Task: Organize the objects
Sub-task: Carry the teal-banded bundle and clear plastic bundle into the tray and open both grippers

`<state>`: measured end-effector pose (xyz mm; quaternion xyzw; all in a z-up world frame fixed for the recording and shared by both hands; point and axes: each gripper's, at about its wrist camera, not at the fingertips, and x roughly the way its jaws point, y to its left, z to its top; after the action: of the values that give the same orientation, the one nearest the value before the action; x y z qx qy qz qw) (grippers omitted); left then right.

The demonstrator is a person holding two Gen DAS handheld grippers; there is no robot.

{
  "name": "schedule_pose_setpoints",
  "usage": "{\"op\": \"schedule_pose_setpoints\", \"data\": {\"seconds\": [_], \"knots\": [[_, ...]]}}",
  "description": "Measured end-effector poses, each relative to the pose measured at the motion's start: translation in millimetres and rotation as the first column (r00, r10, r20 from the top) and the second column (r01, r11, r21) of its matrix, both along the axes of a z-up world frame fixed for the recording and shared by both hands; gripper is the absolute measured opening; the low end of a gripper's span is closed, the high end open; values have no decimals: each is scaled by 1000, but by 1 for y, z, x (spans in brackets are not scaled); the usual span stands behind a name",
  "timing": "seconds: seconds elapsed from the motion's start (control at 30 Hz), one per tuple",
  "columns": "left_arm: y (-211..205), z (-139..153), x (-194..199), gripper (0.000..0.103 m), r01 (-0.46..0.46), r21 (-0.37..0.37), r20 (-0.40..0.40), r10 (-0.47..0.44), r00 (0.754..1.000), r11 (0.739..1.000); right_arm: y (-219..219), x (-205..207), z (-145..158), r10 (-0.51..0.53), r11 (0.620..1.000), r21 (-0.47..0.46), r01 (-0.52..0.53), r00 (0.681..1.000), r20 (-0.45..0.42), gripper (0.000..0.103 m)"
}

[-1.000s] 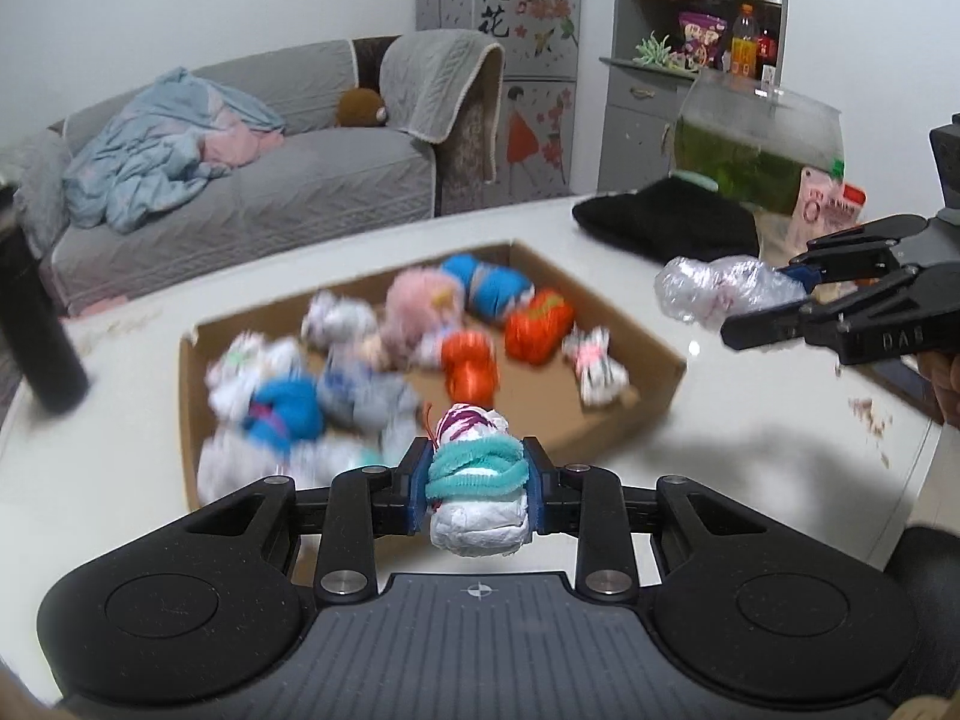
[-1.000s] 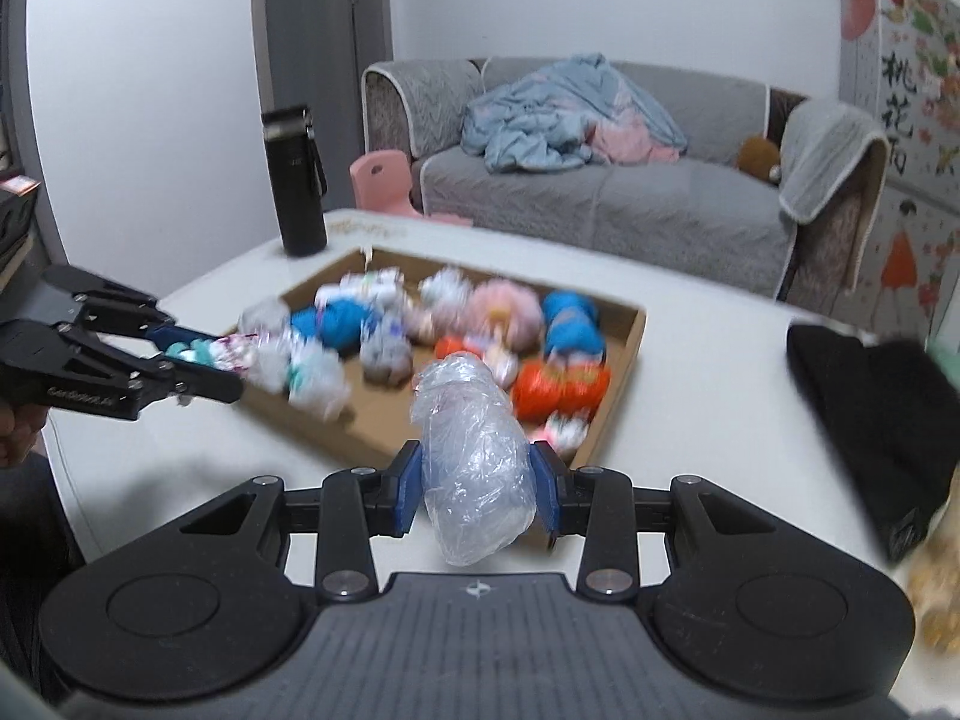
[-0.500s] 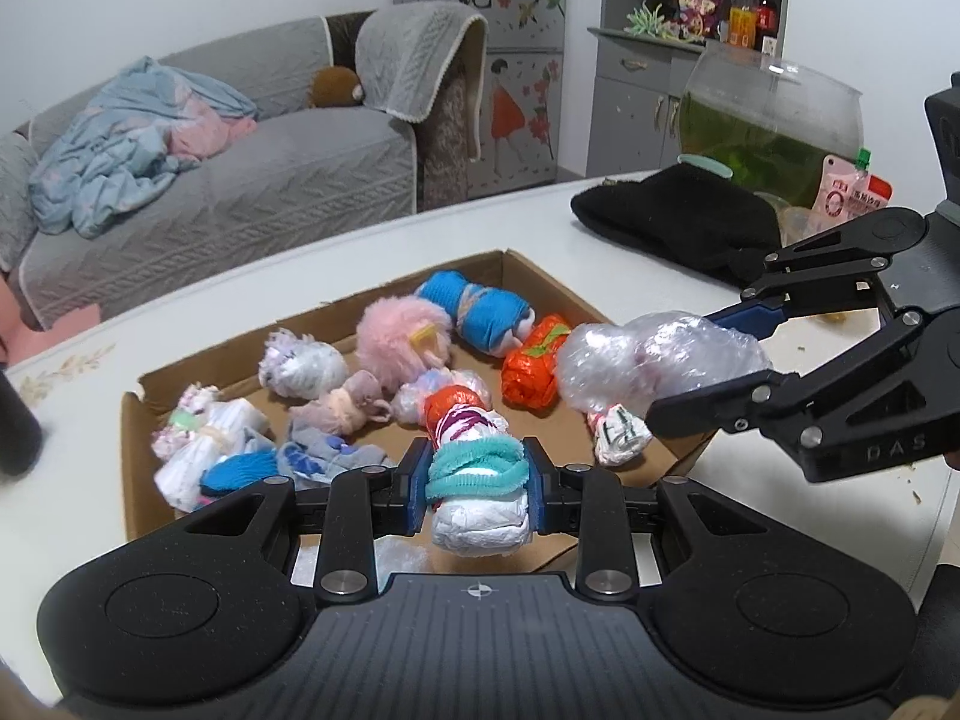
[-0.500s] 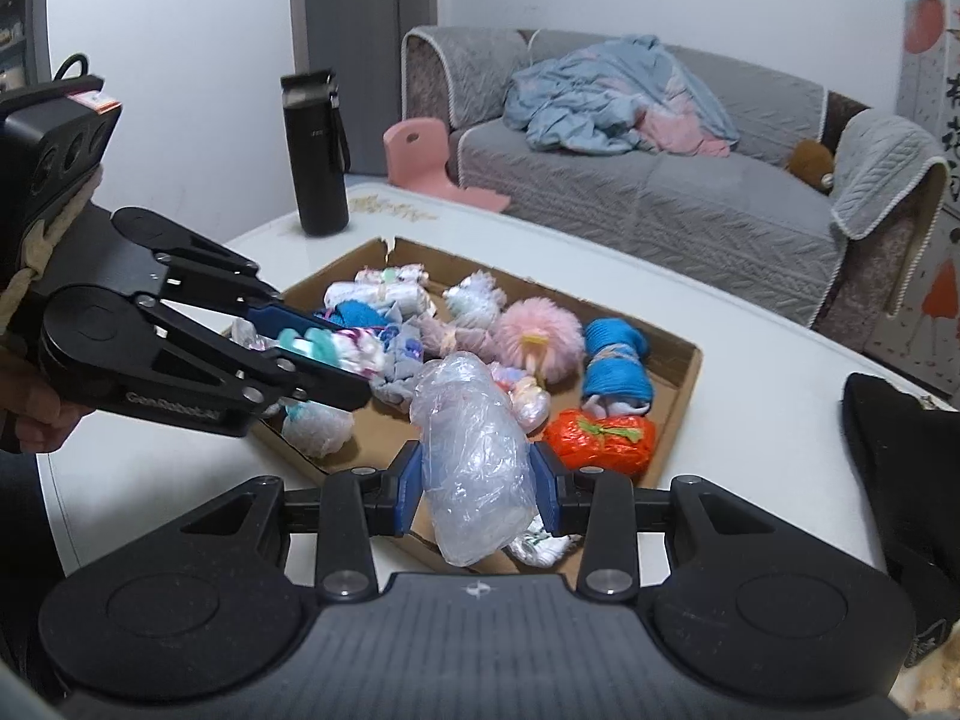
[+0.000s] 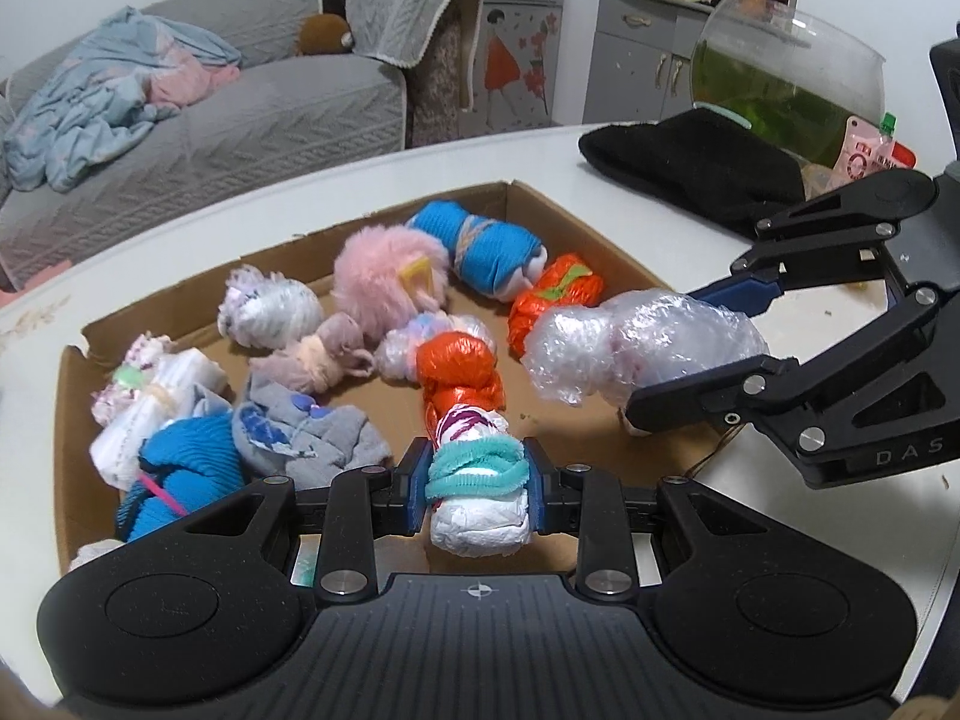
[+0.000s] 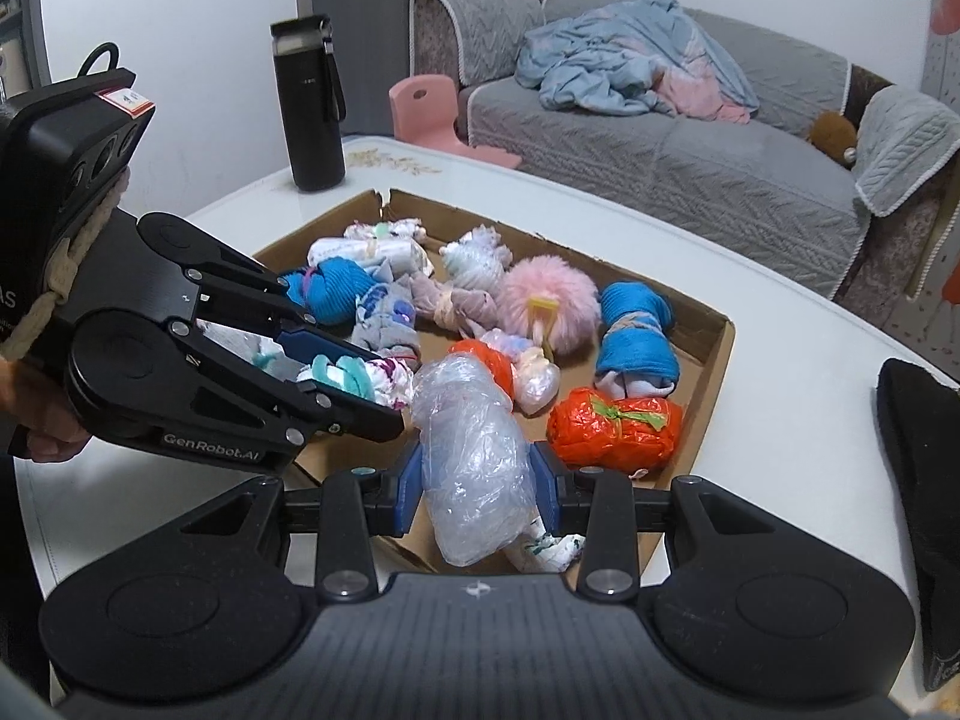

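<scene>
A shallow cardboard tray [image 5: 186, 312] [image 6: 720, 330] on the white table holds several rolled bundles: blue, orange, pink fluffy, grey and white ones. My left gripper [image 5: 477, 489] is shut on a white bundle with a teal band [image 5: 477, 480], held over the tray's near edge; it also shows in the right wrist view [image 6: 354, 381]. My right gripper [image 6: 477, 486] is shut on a clear plastic bundle [image 6: 474, 456], held over the tray's near right part; it also shows in the left wrist view [image 5: 636, 348].
A black cloth [image 5: 690, 168] [image 6: 918, 444] lies on the table right of the tray, with a glass fish bowl [image 5: 780, 84] behind it. A black bottle [image 6: 309, 108] stands at the table's far left corner. A grey sofa [image 6: 660, 138] stands beyond the table.
Both grippers have moved in over the tray with their bundles still held. The right gripper now sits close beside the left one above the tray.
</scene>
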<state>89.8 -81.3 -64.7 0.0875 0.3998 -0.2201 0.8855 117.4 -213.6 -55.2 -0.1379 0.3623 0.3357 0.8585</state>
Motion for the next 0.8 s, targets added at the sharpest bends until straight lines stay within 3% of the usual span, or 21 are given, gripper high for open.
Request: {"op": "schedule_pose_setpoints", "data": {"seconds": [0.47, 0.8], "knots": [[1, -22, 6, 37, -7, 32, -29, 7, 1000, 999, 16, 14, -34, 32, 996, -83, -36, 998, -55, 35], [1, -26, 3, 38, -9, 33, -49, 10, 999, 999, 16, 12, -35, 31, 995, -89, -39, 996, -83, 35]]}}
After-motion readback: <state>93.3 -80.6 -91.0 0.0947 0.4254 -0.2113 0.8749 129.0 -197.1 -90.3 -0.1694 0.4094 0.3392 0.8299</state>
